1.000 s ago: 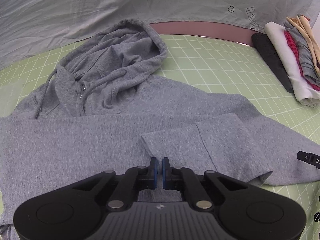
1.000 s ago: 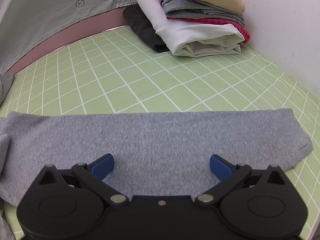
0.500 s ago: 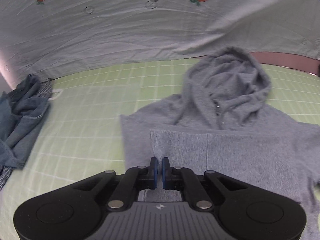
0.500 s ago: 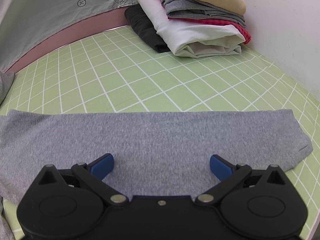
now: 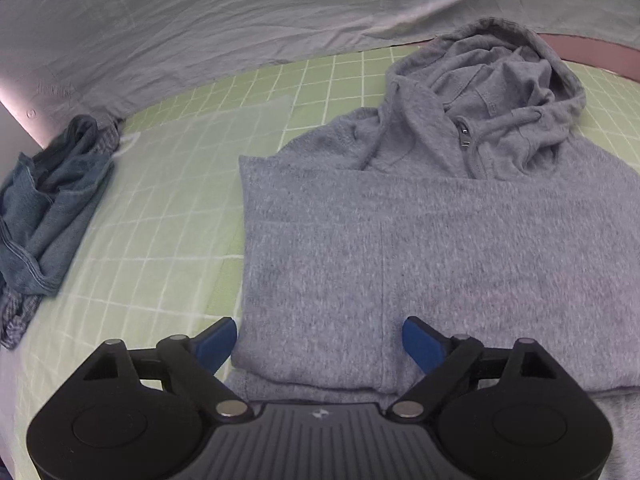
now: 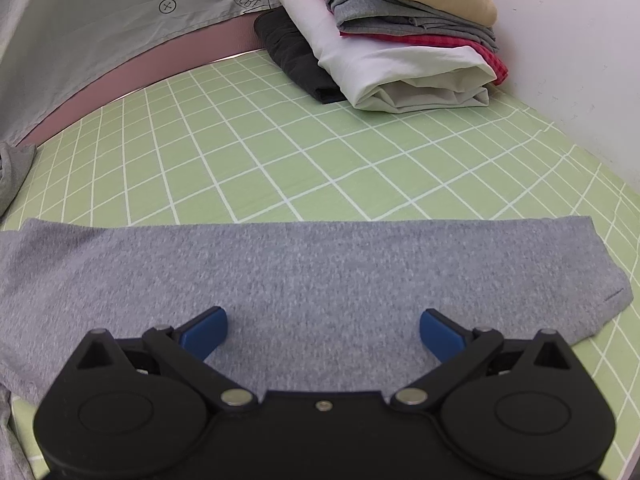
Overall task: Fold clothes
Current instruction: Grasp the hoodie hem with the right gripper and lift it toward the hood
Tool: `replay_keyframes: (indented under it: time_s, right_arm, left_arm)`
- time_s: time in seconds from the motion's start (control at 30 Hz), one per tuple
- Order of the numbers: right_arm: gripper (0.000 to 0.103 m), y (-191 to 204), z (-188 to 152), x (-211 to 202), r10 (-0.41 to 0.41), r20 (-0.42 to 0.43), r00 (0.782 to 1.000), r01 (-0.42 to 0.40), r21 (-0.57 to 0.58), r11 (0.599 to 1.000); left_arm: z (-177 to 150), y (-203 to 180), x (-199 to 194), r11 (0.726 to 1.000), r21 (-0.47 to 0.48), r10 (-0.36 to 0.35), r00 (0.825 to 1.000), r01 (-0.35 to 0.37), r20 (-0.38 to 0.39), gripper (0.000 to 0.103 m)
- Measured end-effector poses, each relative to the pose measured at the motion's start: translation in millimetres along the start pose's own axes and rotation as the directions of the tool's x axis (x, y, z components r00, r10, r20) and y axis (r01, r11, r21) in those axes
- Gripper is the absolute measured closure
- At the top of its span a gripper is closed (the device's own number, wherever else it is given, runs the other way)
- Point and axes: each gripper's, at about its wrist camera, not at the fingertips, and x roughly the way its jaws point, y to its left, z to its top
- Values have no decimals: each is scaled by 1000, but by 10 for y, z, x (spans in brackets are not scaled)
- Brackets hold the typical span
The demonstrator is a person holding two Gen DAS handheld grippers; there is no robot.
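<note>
Left gripper (image 5: 320,338) just sprung wide, blue pads clear of cloth, hovering over the folded-in sleeve (image 5: 320,272) on the grey hoodie (image 5: 460,216). Right gripper (image 6: 323,330) likewise spread, empty, poised above the hoodie's other sleeve (image 6: 320,264), stretched flat across the green grid mat (image 6: 280,152). Folded stack (image 6: 400,48) at the mat's far right corner; crumpled denim (image 5: 44,200) off to the left.

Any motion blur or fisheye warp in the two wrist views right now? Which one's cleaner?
Left wrist: motion blur smears the mat grid and the gray hoodie; the left gripper itself stays sharp. Right wrist: crisp, with sharp grid lines and the folded stack well defined. Both: heavy fisheye bowing, dark corners, soft even light, no glare.
</note>
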Motion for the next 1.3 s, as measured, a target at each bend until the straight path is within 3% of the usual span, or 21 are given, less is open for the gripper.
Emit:
replay_keyframes:
  time_s: [0.13,0.33,0.47,0.63,0.73,0.87,1.03,1.23,1.3]
  right_arm:
    - [0,-4,4,3,9,4,1000,-9,-6,1000]
    - [0,-119,26,12,33,30,999,-32,-50,998]
    - [0,-443,121,77,-5,37,999,4,13,1000]
    - [0,-862,263,161,-42,55,998,41,8,999]
    - [0,-1079,304,223,-137,70,988,139,-19,990]
    - [0,-1423,302,299,-197,71,978,197,12,980]
    - [0,-1785,207,374,-142,66,988,128,179,976]
    - [0,-1677,111,356,-156,102,982,135,186,973]
    - [0,-1616,95,336,-116,104,988,101,143,985]
  left_arm:
    - [-23,-115,-17,994,81,73,996,-76,42,0]
    - [-5,-117,-5,992,98,77,996,-81,43,0]
    - [8,-62,19,997,40,62,998,-63,21,0]
    - [9,-59,22,998,34,56,998,-57,18,0]
    - [2,-68,17,998,35,61,998,-61,20,0]
    - [4,-64,16,998,23,64,998,-64,15,0]
    - [9,-69,11,998,20,67,998,-67,10,0]
    - [1,-45,18,998,-12,62,998,-62,3,0]
    - [-1,-7,27,998,-48,49,999,-50,-8,0]
